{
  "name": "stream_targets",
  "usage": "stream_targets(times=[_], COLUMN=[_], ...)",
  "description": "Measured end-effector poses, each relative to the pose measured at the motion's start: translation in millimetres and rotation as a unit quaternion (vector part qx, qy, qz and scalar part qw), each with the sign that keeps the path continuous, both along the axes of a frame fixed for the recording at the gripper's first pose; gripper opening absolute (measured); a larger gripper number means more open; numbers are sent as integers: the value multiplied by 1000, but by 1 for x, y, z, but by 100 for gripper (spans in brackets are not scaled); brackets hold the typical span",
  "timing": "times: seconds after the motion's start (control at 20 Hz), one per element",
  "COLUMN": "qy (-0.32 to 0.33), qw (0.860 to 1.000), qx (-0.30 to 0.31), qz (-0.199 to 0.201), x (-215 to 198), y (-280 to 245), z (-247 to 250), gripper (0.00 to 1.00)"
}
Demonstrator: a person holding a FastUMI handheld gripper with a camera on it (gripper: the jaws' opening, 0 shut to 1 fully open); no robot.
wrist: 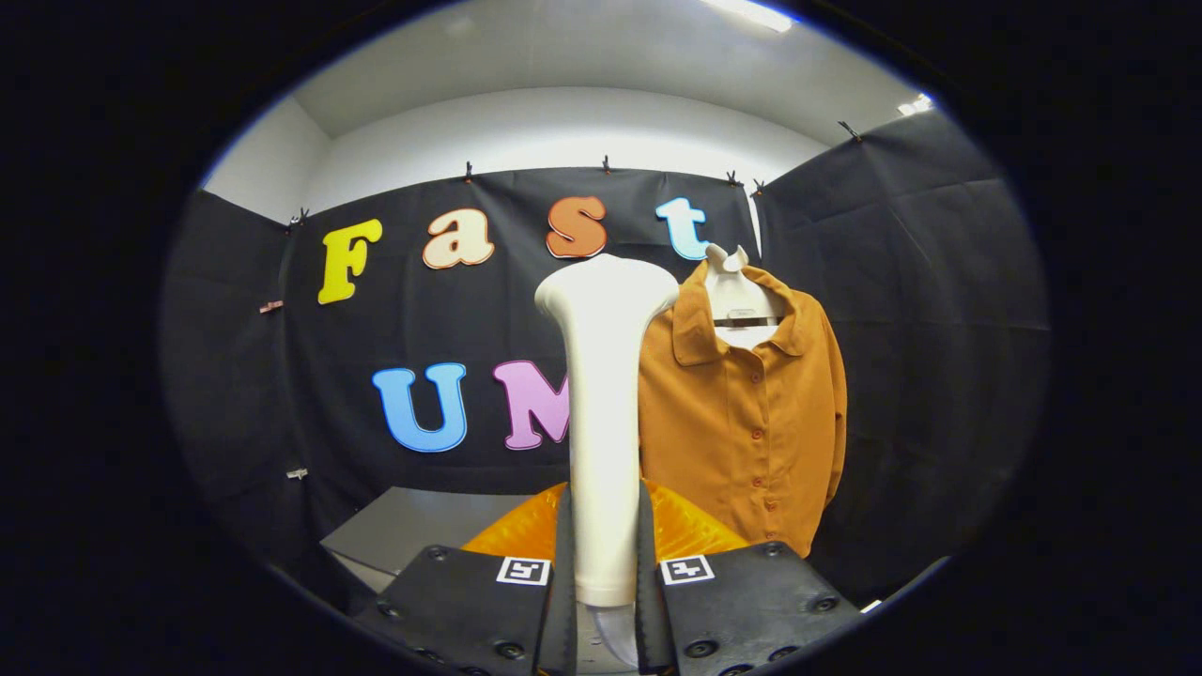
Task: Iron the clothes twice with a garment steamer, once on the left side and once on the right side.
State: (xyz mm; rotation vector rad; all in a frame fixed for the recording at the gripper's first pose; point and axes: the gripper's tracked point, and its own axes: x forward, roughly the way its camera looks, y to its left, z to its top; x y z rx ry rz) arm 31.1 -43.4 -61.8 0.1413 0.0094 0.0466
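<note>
- No word, brand or number can be read on the task's own things.
- Two square coded markers, a blocky pattern with no letters or digits: the left marker (523,570) is on top of one finger and the right marker (686,569) on top of the other, either side of the garment steamer (606,376).
- The gripper (606,526) that bears these markers has both fingers pressed against the steamer's handle.
- A small tag (742,314) sits on the hanger (728,272) inside the shirt (742,422) collar; its print is too small to read.
</note>
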Motion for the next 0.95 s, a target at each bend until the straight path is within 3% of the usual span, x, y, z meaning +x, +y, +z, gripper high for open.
stream_targets(times=[0.4, 0.95], qy=[-10, -4], qw=[1000, 1000], qx=[2, -5], qz=[13, 2], x=[-15, -18], y=[35, 44], z=[15, 11], gripper=[28, 28])
